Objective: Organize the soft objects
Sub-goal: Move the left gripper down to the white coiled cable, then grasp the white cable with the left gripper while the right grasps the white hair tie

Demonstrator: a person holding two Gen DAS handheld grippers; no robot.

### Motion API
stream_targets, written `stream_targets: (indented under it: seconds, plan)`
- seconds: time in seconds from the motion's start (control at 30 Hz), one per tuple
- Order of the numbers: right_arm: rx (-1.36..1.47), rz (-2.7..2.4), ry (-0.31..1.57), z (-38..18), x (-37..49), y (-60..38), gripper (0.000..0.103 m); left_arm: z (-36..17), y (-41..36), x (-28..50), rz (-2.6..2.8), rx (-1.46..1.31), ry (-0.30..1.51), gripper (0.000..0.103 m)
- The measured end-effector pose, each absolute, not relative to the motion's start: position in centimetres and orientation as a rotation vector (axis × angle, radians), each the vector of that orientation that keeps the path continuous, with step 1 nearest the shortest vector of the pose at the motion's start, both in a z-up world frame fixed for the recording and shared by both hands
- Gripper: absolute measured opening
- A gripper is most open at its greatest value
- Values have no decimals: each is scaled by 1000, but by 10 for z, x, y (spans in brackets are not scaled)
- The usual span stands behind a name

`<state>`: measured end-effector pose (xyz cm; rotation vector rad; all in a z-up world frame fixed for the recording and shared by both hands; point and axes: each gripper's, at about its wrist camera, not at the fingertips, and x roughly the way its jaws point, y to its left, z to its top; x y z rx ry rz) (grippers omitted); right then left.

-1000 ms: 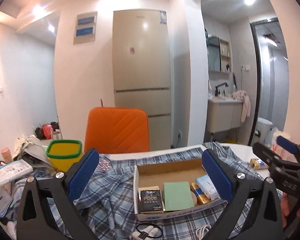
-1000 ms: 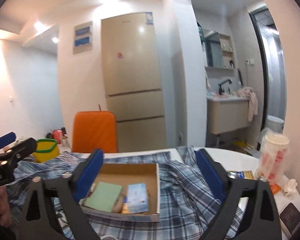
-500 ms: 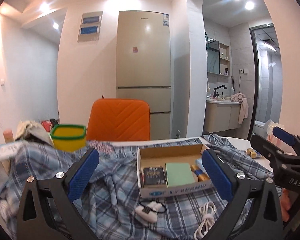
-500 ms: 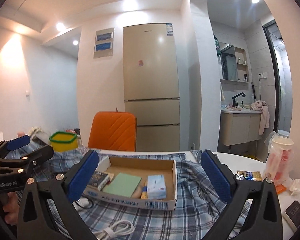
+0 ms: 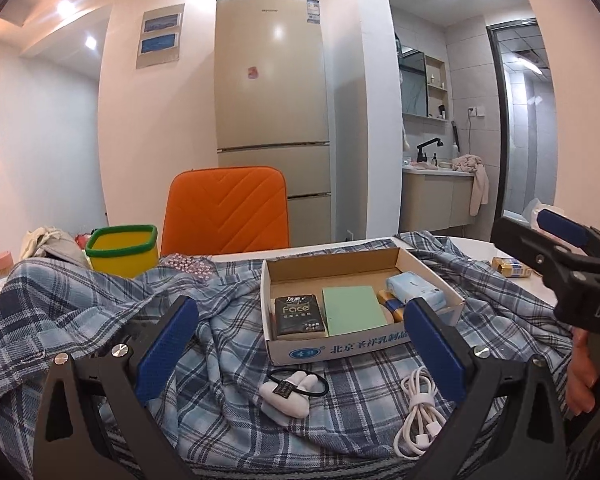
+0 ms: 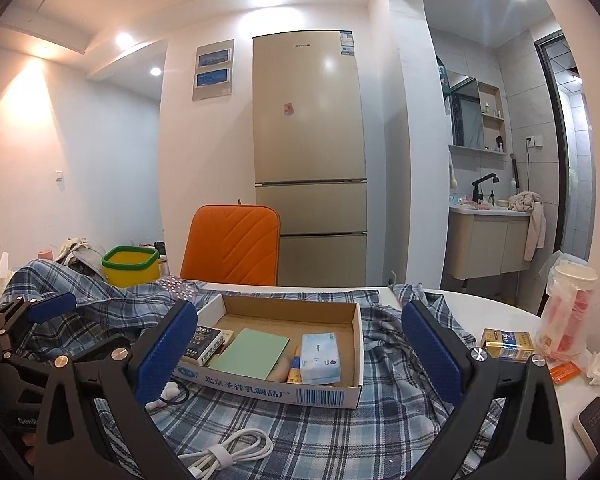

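My left gripper hangs above the near edge of the table with its blue-padded fingers spread wide and nothing between them, and my right gripper is the same, jaws apart and empty. Under both lies a rumpled blue-and-white plaid shirt spread over the white round table. On the shirt sits a shallow open cardboard box with blue printing on its front wall; inside it, side by side, lie a black tissue pack marked "Face", a flat pale green pad, a light blue tissue pack and some small yellow items I cannot make out. Just in front of the box, on the cloth, rests a small white plush piece on a black hair tie, and to its right a coiled white cable. In the left view my right gripper shows at the right edge with fingers of my hand around its handle. Farther back stand a yellow bin with a green rim, an orange padded chair back and a beige refrigerator. In the right view, a yellow carton and a plastic-wrapped cup sit on the bare tabletop to the right.
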<state>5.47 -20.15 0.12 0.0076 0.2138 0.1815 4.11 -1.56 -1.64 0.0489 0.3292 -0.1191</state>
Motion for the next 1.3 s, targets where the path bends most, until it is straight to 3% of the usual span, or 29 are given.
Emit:
stream_targets:
  seconds: [0.37, 0.47, 0.73, 0.8, 0.9, 1.3]
  plan:
    - [-24, 200, 308, -5, 65, -197, 103, -22, -6, 52, -133, 11, 403, 102]
    - [-22, 196, 317, -6, 66, -198, 103, -23, -16, 50, -186, 58, 412, 90]
    - [-10, 189, 329, -7, 68, -202, 103, -44, -58, 62, -412, 195, 595, 75]
    - [-13, 190, 329, -7, 67, -201, 103, -51, -66, 65, -453, 217, 647, 57]
    - [-20, 175, 339, -8, 69, -200, 103, -66, -76, 75, -500, 234, 757, 44]
    - [11, 71, 488, -20, 93, -213, 96, -85, -90, 81, -572, 272, 864, 40]
